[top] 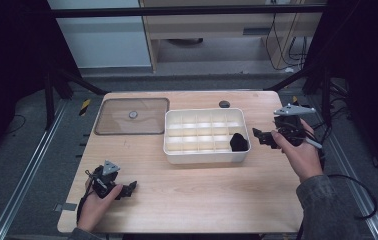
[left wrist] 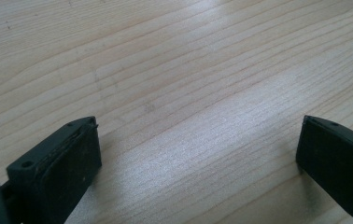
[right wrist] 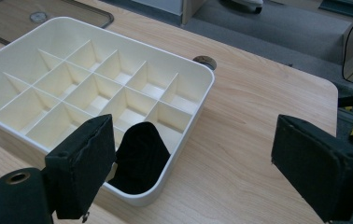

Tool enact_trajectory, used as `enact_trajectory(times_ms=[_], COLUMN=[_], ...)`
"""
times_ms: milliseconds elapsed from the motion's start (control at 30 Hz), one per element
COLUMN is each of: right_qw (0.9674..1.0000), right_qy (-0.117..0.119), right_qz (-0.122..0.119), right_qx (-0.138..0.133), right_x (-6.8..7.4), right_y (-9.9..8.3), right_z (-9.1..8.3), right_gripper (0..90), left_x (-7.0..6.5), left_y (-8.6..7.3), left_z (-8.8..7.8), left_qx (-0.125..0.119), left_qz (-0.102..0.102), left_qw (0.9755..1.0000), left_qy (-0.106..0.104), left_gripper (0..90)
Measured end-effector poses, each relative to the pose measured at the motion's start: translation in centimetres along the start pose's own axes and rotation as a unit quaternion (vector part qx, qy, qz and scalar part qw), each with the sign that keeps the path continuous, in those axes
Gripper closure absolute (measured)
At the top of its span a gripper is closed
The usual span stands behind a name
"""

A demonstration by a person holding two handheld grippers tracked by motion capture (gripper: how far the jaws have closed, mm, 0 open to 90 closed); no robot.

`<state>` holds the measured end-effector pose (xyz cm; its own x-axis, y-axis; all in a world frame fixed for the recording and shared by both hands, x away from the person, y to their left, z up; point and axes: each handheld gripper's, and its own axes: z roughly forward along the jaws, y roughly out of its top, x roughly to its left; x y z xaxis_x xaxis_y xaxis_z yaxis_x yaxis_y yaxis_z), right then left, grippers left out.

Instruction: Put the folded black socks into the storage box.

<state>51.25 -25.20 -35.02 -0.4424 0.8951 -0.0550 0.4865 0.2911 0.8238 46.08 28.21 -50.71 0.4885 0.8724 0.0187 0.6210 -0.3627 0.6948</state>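
The black cloth [top: 238, 142] sits bunched in the near right corner cell of the white tray [top: 174, 150], poking up above the rim. In the right gripper view the cloth [right wrist: 139, 158] stands like a little peak, leaning on the tray's [right wrist: 188, 126] corner wall.

The right gripper [top: 263, 137] hangs just beside that corner, off the tray's right edge, its fingers [right wrist: 83, 168] spread wide and holding nothing. The risk here, I'd say, is the cloth itself: it is soft and standing proud, so it may spring back up or flop over the rim if nothing presses it down. A push from the side could also snag it on the thin dividers, or nudge the light tray along the table [top: 202, 200].

The left gripper [top: 127, 189] rests low near the table's front left, well apart from the tray, fingers [left wrist: 67, 158] spread over bare wood. It is too far off to steady the tray if it slides.

The clear lid [top: 132, 116] lies flat to the tray's left; with cloth sticking up, it likely won't seat.
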Motion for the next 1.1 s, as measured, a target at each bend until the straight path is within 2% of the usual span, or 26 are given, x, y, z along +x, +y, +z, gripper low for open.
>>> enact_trajectory(times_ms=[167, 300, 333, 633, 800, 967, 1100], right_qw=[0.9999, 0.9999, 0.9999, 0.9999, 0.9995, 0.9993, 0.9986], right_qy=[-0.007, -0.010, -0.011, -0.009, -0.003, -0.006, -0.004], right_qz=[-0.012, 0.002, -0.002, 0.009, 0.017, 0.011, 0.024], right_qx=[-0.004, -0.001, 0.000, 0.009, 0.026, 0.035, 0.047], right_x=[0.1, 0.1, 0.1, 0.5, 0.8, 0.8, 0.8], right_y=[-1.4, -2.7, -3.1, -6.1, -7.7, -8.6, -9.7], right_z=[-0.4, -0.5, -0.4, 0.4, 1.2, 1.7, 2.2], right_gripper=[11.2, 10.6, 10.6, 11.5, 11.7, 11.7, 11.7], left_x=[0.0, 0.0, 0.0, 0.0, 0.0, 0.0, -0.1], left_y=[0.0, 0.0, 0.0, 0.0, 0.0, 0.0, 0.0], left_z=[0.0, 0.0, 0.0, 0.0, 0.0, 0.0, 0.0], left_qx=[0.000, 0.000, 0.000, -0.001, -0.002, -0.002, -0.002], left_qz=[0.000, 0.000, 0.000, -0.001, 0.000, 0.000, 0.000], left_qw=[1.0000, 1.0000, 1.0000, 1.0000, 1.0000, 1.0000, 1.0000], left_qy=[0.000, 0.000, 0.000, 0.000, 0.000, 0.000, 0.000], left_gripper=[0.0, 0.0, 0.0, 0.0, 0.0, 0.0, 0.0])
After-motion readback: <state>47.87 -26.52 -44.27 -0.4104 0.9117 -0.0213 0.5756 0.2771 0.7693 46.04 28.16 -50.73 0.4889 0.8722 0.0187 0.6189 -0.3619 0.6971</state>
